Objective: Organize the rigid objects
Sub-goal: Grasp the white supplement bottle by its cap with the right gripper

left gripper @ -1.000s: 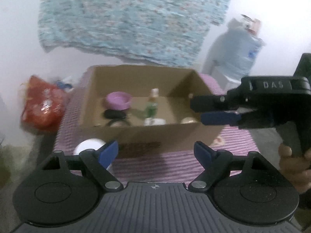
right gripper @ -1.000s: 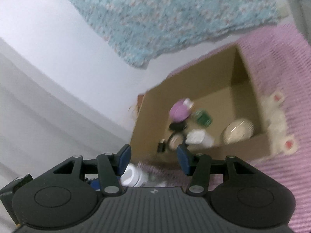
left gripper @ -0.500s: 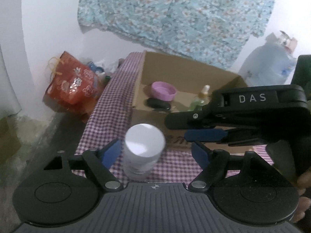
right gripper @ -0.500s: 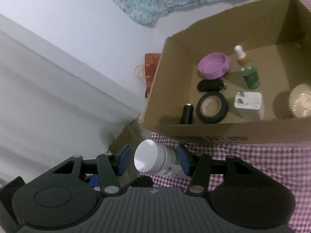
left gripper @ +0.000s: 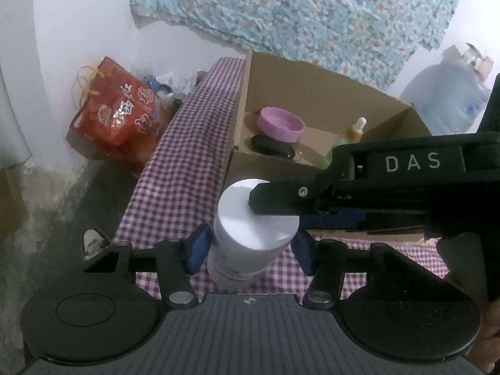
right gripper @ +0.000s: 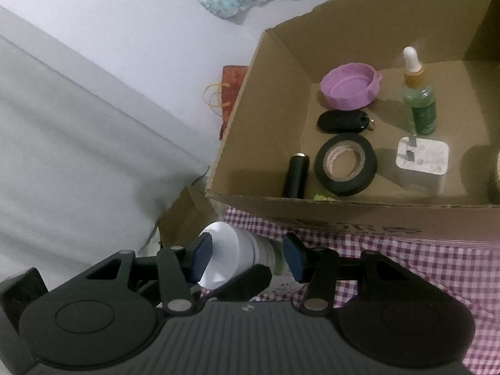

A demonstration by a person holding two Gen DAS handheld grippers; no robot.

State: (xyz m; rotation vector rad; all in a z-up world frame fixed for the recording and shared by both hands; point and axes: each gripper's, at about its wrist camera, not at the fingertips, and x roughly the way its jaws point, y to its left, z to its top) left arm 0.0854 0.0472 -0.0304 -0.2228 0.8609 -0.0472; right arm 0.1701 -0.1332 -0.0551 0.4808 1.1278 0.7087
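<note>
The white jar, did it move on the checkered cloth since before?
Cannot tell. The white jar fills more of both views, but the cameras themselves came nearer; it stands by the cardboard box corner throughout.

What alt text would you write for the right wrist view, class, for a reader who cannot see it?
The right gripper is closing around a white-lidded jar on a purple checked cloth. Behind stands an open cardboard box holding a purple lid, black tape roll, white charger and green dropper bottle.

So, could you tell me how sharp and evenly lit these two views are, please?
Left wrist view: sharp centre, white bottle lid bright, the floor at left dim, fisheye bending the edges. Right wrist view: crisp inside the cardboard box, objects casting soft shadows, corners vignetted black.
</note>
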